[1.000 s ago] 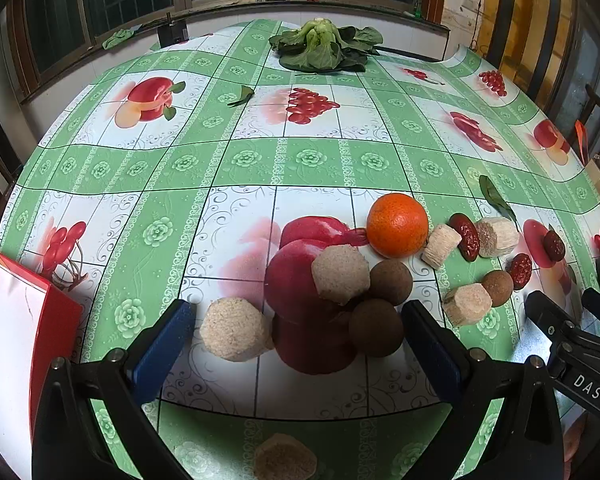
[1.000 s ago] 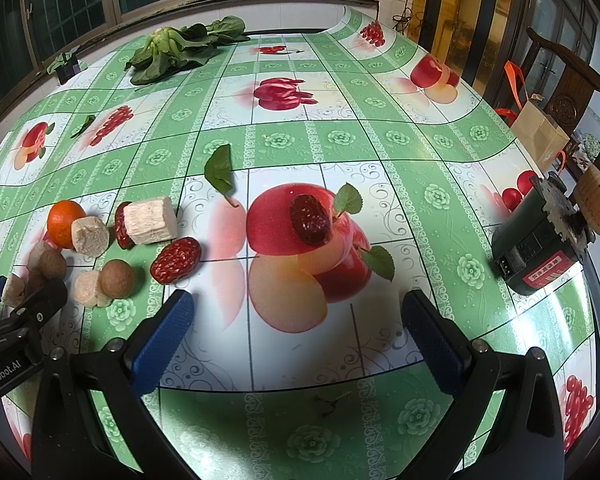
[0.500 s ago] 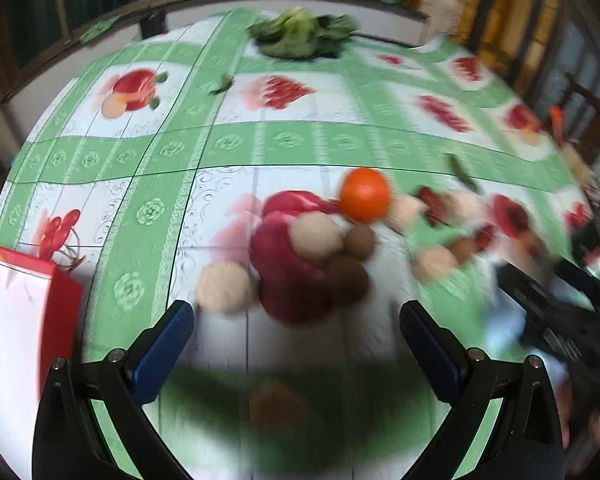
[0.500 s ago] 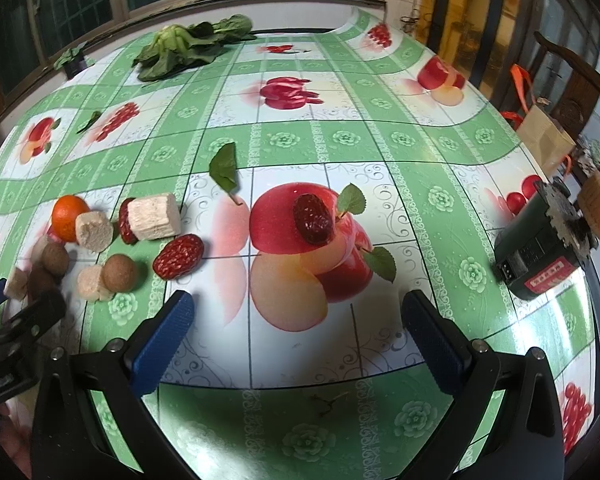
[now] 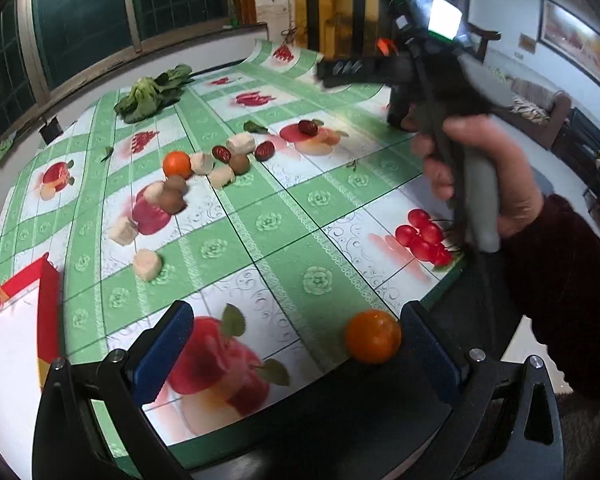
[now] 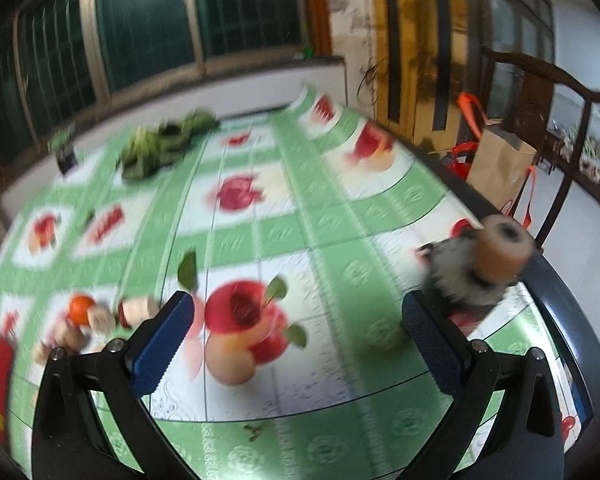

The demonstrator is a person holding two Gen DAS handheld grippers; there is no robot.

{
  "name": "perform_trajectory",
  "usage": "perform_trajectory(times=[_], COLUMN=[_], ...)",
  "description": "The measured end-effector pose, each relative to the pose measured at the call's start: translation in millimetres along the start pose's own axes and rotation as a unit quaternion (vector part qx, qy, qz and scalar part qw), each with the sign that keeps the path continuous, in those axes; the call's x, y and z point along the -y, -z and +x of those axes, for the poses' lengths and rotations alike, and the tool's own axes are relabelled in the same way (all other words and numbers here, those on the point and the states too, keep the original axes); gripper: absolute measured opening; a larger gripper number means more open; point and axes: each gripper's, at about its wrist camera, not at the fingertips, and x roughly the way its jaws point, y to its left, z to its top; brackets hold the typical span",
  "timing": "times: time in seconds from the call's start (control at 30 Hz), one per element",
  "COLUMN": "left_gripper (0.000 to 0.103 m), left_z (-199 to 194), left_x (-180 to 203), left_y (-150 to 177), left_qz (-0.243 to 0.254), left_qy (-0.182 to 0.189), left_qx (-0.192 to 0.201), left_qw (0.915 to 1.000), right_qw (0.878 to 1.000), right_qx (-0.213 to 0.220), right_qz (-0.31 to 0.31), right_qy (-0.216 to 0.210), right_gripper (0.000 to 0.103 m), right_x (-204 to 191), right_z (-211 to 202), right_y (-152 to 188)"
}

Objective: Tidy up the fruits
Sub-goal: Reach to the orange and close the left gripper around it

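Near orange (image 5: 373, 342) sits at the desk's near edge, between the pads of the left claw (image 5: 296, 354), close to the right pad but with a gap showing; no contact seen. Left claw jaws spread wide, nothing held.

Second orange (image 5: 177, 164) lies farther in, at the left of the fruit cluster. Around it: pale cut chunks (image 5: 148, 265), brown round fruits (image 5: 172, 203) and red dates (image 5: 221, 153), all scattered loosely on the desk (image 5: 284, 240), which carries a green-and-white cloth with printed fruit. One more date (image 5: 307, 127) rests on the printed apple, to the right of the cluster. A loose green leaf (image 5: 256, 127) lies beside the far chunk.

Right claw (image 6: 296, 340) hovers above the desk with jaws wide apart, empty; the view is motion-blurred. In the left wrist view the person's right hand (image 5: 480, 176) grips that tool's handle above the right side of the desk, dark red sleeve (image 5: 560, 280) behind it.

Far left on the desk: a bunch of leafy greens (image 5: 150, 94). Near left: a red-edged box (image 5: 16, 320), contents not visible. At the right edge of the desk, a dark device with a brown round end (image 6: 480, 268); too blurred to identify. Beyond it, a brown paper bag (image 6: 500, 168) on the floor and a dark wooden chair (image 6: 556, 128).
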Motion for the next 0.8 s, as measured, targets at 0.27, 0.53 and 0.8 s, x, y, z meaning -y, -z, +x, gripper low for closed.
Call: perform_trajectory(times=[0.27,0.53,0.8], left_gripper=[0.071,0.03,0.03], left_z=[25,23,14], left_x=[15,10,-9], left_y=[0,8,18], left_qz=[0.0,-0.034,-0.039], left_qy=[0.02,0.127,0.115], left_qx=[-0.034,-0.027,-0.029], left_qw=[0.9992,0.991,0.9921], right_qw=[1.0,0.998,0.987], right_qx=[-0.003,-0.014,-0.049], right_qz=[0.028,-0.014,-0.049], right_qy=[-0.01,-0.052,-0.144], right_gripper=[0.103,0.103,0.103], right_x=[13,-7,-51], right_z=[2,0,2], right_y=[-4,4,-2])
